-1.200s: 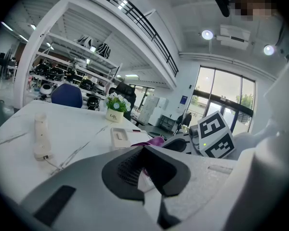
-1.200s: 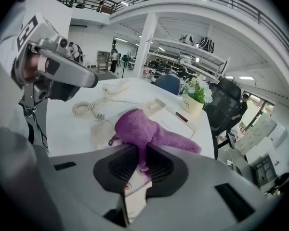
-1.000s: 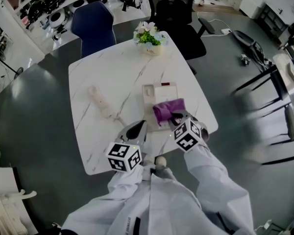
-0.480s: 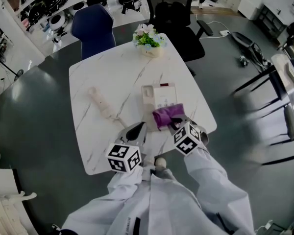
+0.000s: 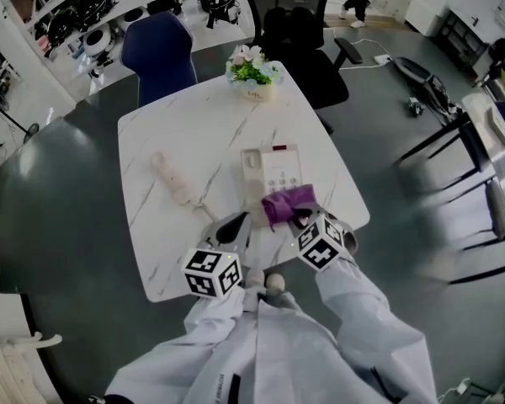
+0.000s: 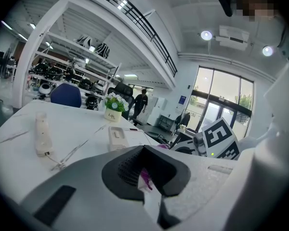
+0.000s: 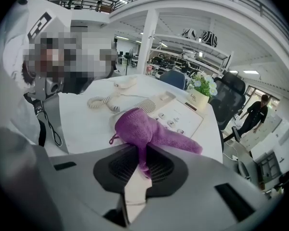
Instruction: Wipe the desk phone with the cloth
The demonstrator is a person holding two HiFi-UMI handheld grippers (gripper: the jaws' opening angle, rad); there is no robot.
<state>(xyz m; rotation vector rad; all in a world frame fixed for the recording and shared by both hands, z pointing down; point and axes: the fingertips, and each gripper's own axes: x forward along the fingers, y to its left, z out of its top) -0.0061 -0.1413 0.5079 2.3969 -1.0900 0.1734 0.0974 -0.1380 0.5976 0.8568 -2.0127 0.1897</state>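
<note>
I've got the right hand-held gripper clamped on the purple cloth, so its bunched end drags over the desk phone, which sits nearer the right edge of the tabletop. The handset lies off-hook toward the left edge, leaving the base clear to wipe. The left hand-held gripper waits closed by the near edge, a purple sliver at its seam. Since half a second ago the cloth has slid nearward, uncovering the keypad.

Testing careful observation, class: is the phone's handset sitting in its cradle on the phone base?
No, the handset lies on the table to the left of the phone base, apart from it.
</note>
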